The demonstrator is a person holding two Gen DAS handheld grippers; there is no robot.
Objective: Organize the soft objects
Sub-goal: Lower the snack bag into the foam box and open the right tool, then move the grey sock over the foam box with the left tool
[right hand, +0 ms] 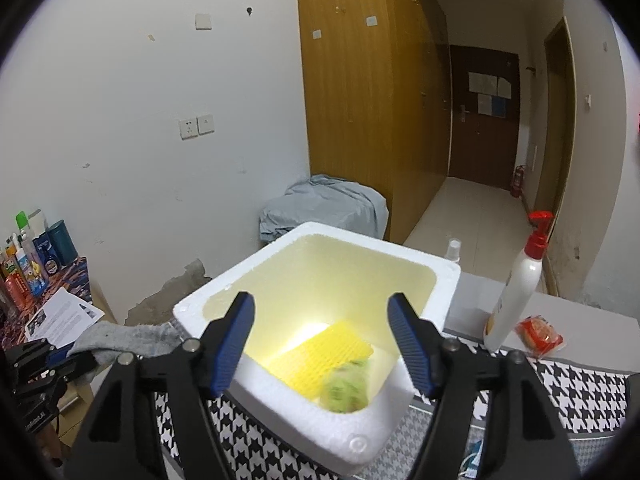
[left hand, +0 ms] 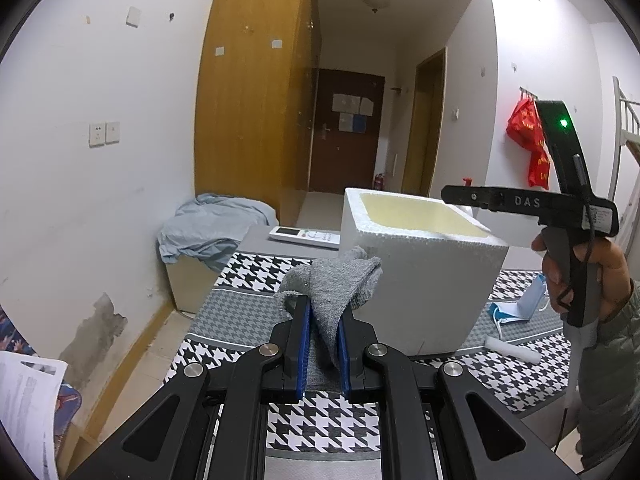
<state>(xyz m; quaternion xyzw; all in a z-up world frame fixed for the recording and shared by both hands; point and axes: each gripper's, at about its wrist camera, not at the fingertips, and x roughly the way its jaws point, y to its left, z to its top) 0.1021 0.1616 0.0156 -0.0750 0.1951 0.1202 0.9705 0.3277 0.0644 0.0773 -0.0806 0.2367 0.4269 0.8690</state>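
My left gripper [left hand: 323, 332] has its jaws clamped on a grey sock [left hand: 336, 284], held just beside the foam box [left hand: 424, 280] so it can go in next, I judge; my right gripper [right hand: 322, 344] hangs over the box's open top with jaws apart and nothing between them; below them, inside, lie a yellow sponge [right hand: 328, 354] and a blurred green thing [right hand: 346, 388], which I take for soft items already sorted. The box stands on a counter [left hand: 248, 312] under a houndstooth cloth; a remote [left hand: 304, 236], a face mask [left hand: 520, 308], a pump bottle [right hand: 516, 292] and a red packet [right hand: 538, 332] lie around it. White walls, a wooden wardrobe [left hand: 248, 120], a hallway beyond.
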